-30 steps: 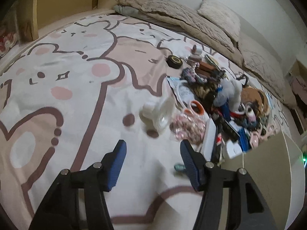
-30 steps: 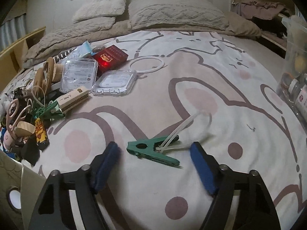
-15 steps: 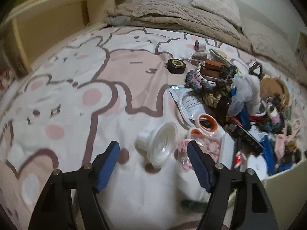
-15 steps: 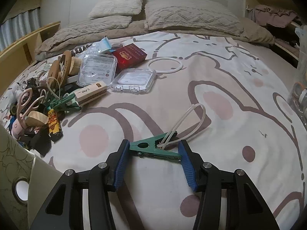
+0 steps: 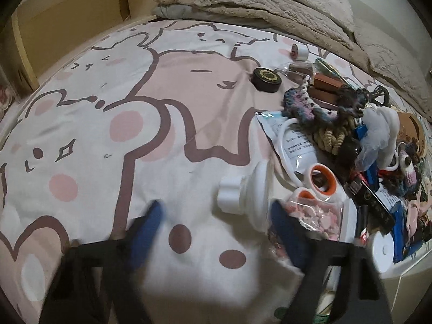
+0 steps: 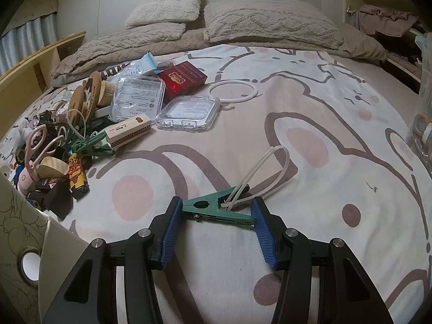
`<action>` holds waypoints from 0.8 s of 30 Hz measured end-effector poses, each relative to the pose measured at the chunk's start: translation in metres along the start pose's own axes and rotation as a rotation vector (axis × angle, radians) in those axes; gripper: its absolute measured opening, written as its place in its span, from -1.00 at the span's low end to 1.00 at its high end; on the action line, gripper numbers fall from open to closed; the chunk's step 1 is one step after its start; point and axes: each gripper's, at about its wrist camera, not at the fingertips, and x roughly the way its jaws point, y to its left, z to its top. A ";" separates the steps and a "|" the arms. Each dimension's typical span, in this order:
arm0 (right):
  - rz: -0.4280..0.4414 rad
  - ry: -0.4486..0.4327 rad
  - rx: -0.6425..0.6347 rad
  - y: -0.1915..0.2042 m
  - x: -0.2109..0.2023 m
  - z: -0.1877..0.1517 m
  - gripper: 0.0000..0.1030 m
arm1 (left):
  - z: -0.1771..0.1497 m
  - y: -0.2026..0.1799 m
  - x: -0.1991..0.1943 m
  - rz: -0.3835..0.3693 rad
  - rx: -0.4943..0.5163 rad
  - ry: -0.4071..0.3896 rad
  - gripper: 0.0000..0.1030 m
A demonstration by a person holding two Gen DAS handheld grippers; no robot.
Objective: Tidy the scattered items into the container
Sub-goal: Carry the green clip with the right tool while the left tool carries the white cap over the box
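Note:
My right gripper (image 6: pixel 216 214) is shut on a green clothes clip (image 6: pixel 216 210) lying on the bedspread; both blue pads press its ends, and a white cord loop (image 6: pixel 272 167) trails from it. In the left wrist view my left gripper (image 5: pixel 216 210) is blurred, its jaws closing around a white plastic funnel-shaped piece (image 5: pixel 243 197). The right pad is near that piece and the left pad stands well clear of it. A beige box (image 6: pixel 16 243) sits at the lower left of the right wrist view and shows again as the beige box (image 5: pixel 405 283) in the left wrist view.
A heap of clutter (image 5: pixel 351 148) lies right of the white piece, with orange-handled scissors (image 5: pixel 322 181) and a bag of pink bits (image 5: pixel 316 216). Clear cases (image 6: pixel 139 98), a red box (image 6: pixel 182 78) and a white ring (image 6: pixel 232 91) lie beyond the clip. A clear bin (image 6: pixel 424 135) stands far right.
My right gripper has closed from wide open onto the green clip. My left gripper has moved up to the white piece, which now lies between its fingers.

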 end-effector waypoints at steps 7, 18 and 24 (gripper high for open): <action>0.006 -0.007 0.005 -0.001 -0.001 0.000 0.03 | 0.000 -0.007 -0.012 -0.042 0.003 -0.022 -0.74; 0.012 -0.011 0.010 -0.002 -0.001 0.000 0.03 | -0.015 -0.004 -0.037 -0.120 -0.029 -0.048 -0.80; 0.014 -0.012 0.013 -0.003 -0.001 0.000 0.03 | -0.034 0.003 -0.059 -0.140 -0.045 -0.055 -0.80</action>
